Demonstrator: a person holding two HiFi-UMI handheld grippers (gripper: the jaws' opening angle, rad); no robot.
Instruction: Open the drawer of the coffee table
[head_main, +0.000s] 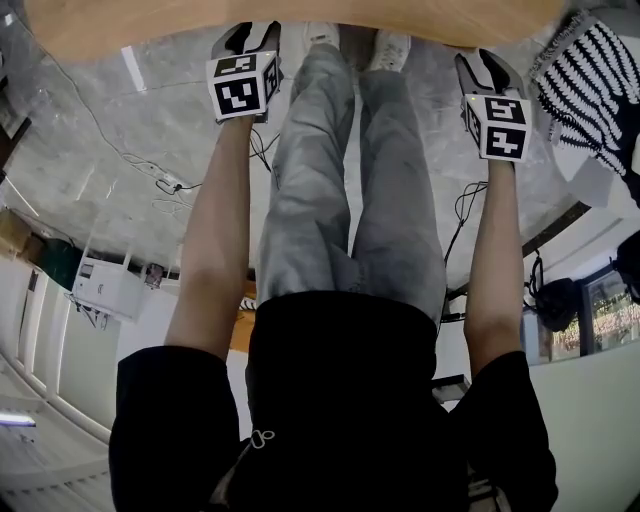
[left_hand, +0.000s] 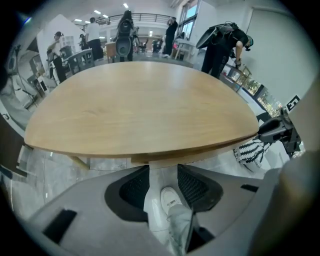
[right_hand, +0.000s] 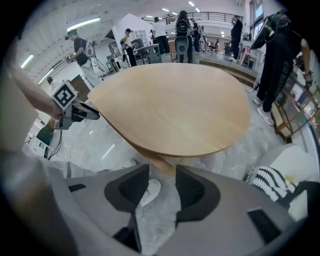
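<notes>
Wood in a pale oak tone fills the top edge of the head view: the rim of the coffee table (head_main: 300, 22). The left gripper (head_main: 248, 38) and right gripper (head_main: 482, 70) both reach down to that rim, well apart; the person's legs in grey trousers (head_main: 330, 180) and white shoes (head_main: 388, 48) stand between them. On the grey marbled floor (head_main: 90, 130) lie loose cables and a power strip (head_main: 165, 182) to the left; a black-and-white striped cloth (head_main: 590, 70) lies to the right.

In the left gripper view the jaws are spread with nothing pinched; only floor and one white shoe show in the gap. The rounded wooden surface lies just ahead; a wooden panel (left_hand: 165, 160) under its rim sits just above the jaw tips, and I cannot tell whether it is the drawer front. A table leg (left_hand: 80, 161) shows lower left; the other gripper and the striped cloth show at the right; several people (left_hand: 125, 30) stand beyond the far edge.

In the right gripper view the jaws are likewise spread and empty, a shoe and trouser leg in the gap. The surface lies ahead, with a wooden piece under its near rim; the left gripper shows at the left; a standing person (right_hand: 277, 60) is at the right.
</notes>
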